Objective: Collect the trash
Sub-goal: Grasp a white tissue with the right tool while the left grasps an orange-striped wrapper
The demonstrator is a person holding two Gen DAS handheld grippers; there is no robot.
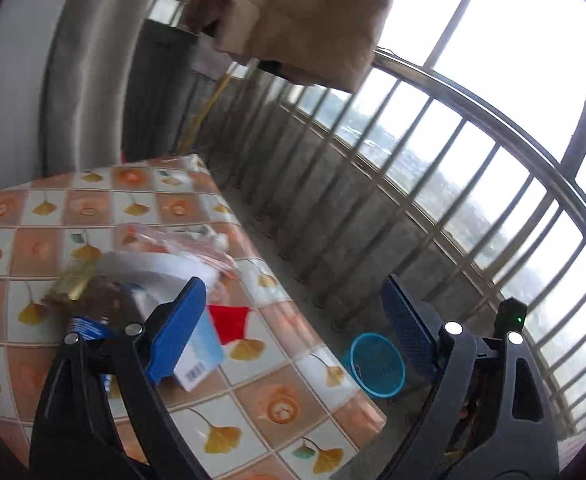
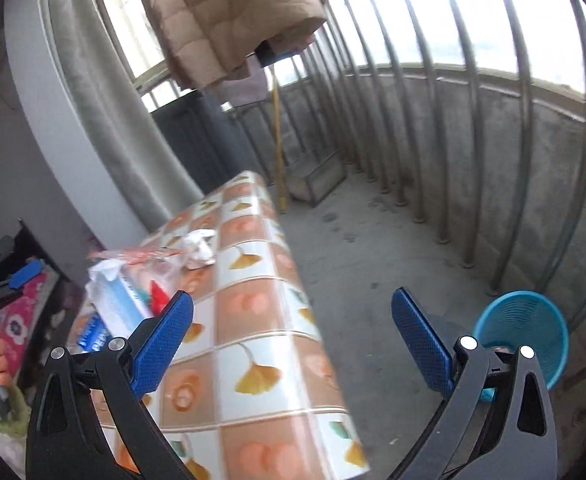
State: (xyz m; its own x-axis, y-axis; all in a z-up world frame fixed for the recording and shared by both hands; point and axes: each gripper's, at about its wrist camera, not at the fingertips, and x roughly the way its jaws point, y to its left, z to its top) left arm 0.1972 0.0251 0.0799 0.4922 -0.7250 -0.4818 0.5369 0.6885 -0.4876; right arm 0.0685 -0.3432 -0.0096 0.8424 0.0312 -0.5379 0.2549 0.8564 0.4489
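Left wrist view: left gripper (image 1: 293, 320) spread, empty; right gripper (image 2: 293, 336) likewise, above table (image 2: 253, 312)

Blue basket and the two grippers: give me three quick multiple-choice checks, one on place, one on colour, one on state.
1. Where is the blue basket?
A. On the table
B. On the floor beside the table
C. Hanging from the railing

2. What colour is the jacket hanging overhead?
A. Tan
B. Black
C. Green

3. How are the left gripper and right gripper?
A. Both open, holding nothing
B. Both shut
C. Left shut on a box

Answers: 1 B, it stands on the concrete by the railing; 2 A, its quilted fabric is tan; 3 A, wide gaps show between the fingers.
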